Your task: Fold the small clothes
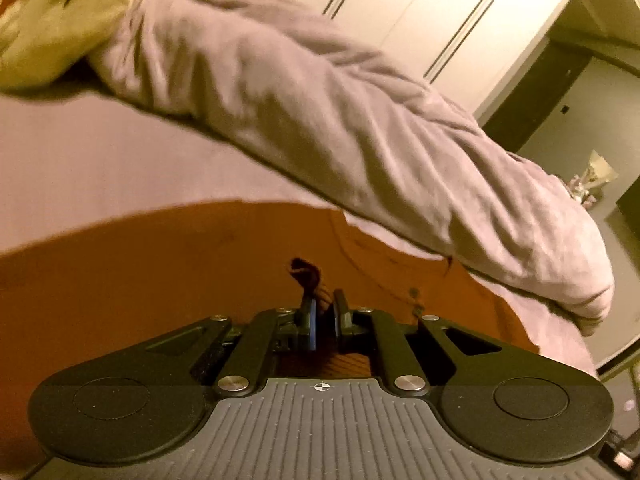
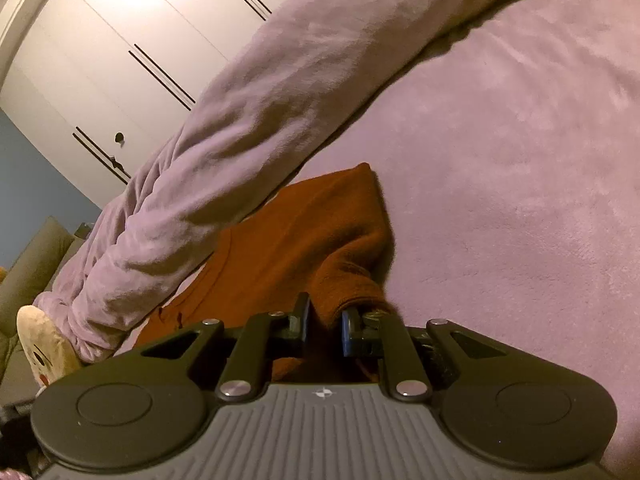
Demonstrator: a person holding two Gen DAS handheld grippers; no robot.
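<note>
Clearly, the bed point(image 2: 520, 160) is carrying the orange garment point(image 2: 288, 232), lying beside the rolled blanket point(image 2: 240, 120). The right claw point(image 2: 324, 326) is gripping its edge; the left claw point(image 1: 323, 320), nearly closed, is pinching little cloth, risking a slip.

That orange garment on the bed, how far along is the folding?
Early still. The orange garment lies mostly spread on the lilac bedspread, beside the bunched lilac blanket; no finished fold shows. In hand: the right gripper pinches a raised edge of it, and the left gripper is shut on another part. Left to do: carry those edges over and flatten them.
</note>
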